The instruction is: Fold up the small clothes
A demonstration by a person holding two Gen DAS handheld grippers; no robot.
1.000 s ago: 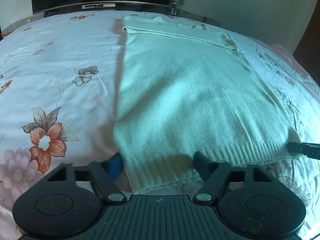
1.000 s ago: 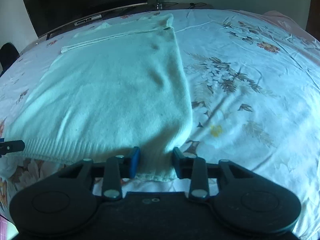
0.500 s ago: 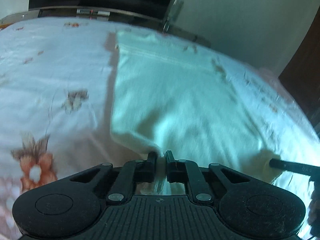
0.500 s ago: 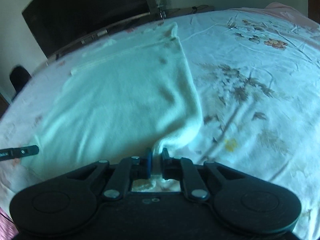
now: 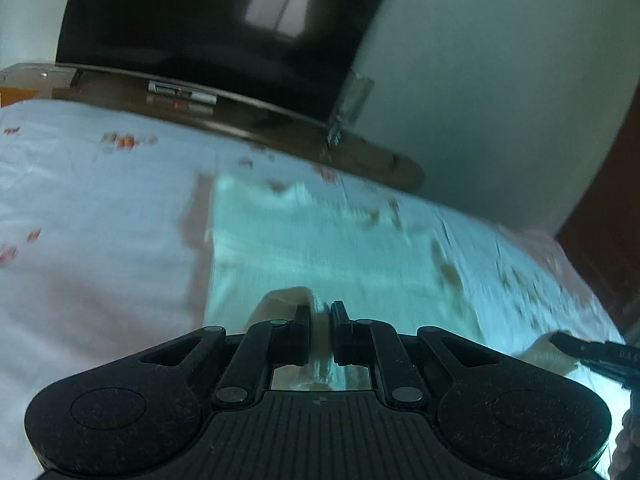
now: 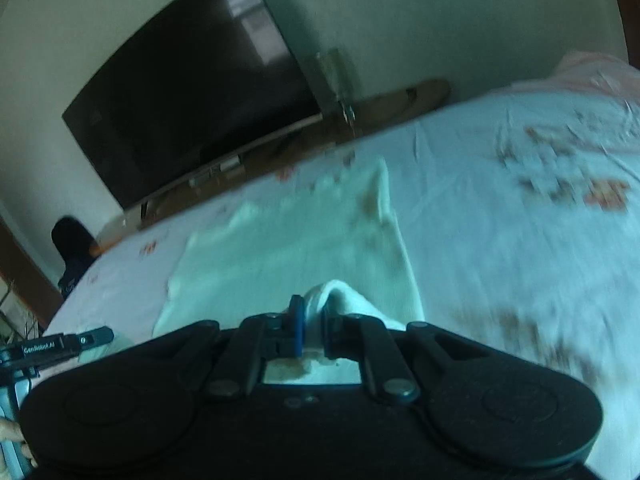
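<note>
Currently, the pale knit sweater is spread on the floral bedsheet, its far end lying toward the television that stands beyond the bed. The near hem is raised off the sheet at both corners. A fold of that hem is clamped between the narrowed jaws of the left gripper, and a bunched hem corner is pinched in the same manner by the right gripper; in each wrist view the cloth is seen humped up just ahead of the fingers. The tip of the right gripper is visible at the sweater's right edge in the left view, so the two grips are judged to sit at opposite ends of the hem.

The step in hand is judged to be the lengthwise fold, with the hem lifted for carrying toward the television end. Both views are blurred, so the collar end cannot be made out clearly. For the next move, both corners would need to be carried level and at equal pace over the sweater's body, with the hem kept taut between them, and laid down squarely on the far end before the grips are released.
</note>
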